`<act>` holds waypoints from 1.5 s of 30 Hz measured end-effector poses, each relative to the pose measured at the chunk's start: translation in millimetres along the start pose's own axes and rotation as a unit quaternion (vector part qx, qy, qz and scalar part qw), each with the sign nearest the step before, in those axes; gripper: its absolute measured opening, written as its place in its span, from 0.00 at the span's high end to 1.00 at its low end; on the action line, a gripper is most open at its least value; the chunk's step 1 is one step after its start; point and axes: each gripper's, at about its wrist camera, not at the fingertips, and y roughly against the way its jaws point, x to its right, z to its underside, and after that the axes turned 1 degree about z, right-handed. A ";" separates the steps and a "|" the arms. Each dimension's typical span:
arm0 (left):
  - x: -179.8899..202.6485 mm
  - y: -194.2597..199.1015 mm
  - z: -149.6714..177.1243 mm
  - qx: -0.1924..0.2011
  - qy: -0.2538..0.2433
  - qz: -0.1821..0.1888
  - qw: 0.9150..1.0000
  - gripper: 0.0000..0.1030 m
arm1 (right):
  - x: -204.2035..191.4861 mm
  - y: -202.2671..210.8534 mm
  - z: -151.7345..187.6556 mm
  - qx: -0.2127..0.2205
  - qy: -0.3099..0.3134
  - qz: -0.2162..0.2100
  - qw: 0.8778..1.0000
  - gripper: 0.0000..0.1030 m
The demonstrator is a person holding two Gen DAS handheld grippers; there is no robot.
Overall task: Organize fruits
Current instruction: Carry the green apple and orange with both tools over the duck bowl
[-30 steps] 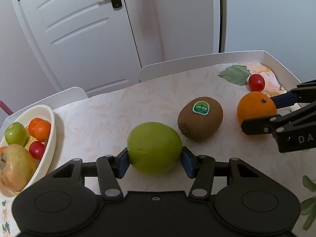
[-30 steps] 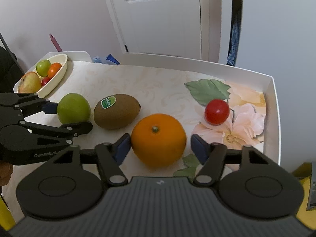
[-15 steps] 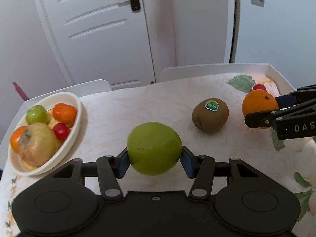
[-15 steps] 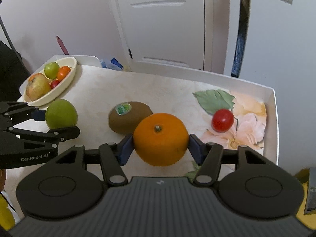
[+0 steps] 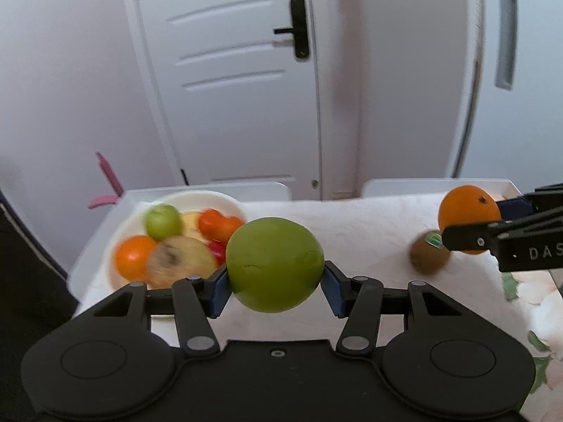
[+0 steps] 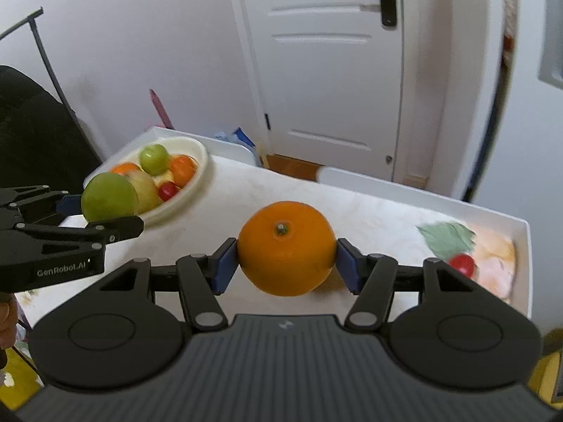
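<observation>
I am holding the left gripper (image 5: 275,290) clamped on a green apple (image 5: 274,264), its blue pads pressing the fruit's two sides, lifted clear of the table (image 5: 369,218); I am holding the right gripper (image 6: 284,270) the same way, squeezed onto an orange (image 6: 285,248) whose stem is facing up toward the lens; beyond the apple, ahead and to the left of my left fingers, the white bowl (image 5: 214,196) is sitting near the table's far left corner, already crowded with a small green fruit, orange ones, a red one and a pale apple (blurred, so I am not naming them closely); from the right wrist view that bowl (image 6: 202,172) is lying well off to the far left, with the left tool between it and me, so I am judging the left hand much the nearer and the apple the first to go in; the kiwi (image 5: 429,255) is lying on the cloth below the orange, and a cherry tomato (image 6: 461,264) is resting on the floral print far right.
</observation>
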 end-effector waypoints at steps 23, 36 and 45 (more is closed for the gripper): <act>-122.4 -46.8 -41.1 -0.003 -0.030 0.020 0.999 0.44 | -108.1 -66.5 -77.4 0.018 -0.018 -0.007 1.000 0.28; -126.9 -108.4 -38.2 -0.040 -0.072 0.078 0.994 0.44 | -123.6 -115.9 -90.5 0.005 -0.035 0.015 0.999 0.28; -124.8 -120.4 -36.8 -0.053 -0.085 0.092 0.991 0.42 | -122.9 -128.3 -96.1 0.001 -0.046 0.026 0.999 0.28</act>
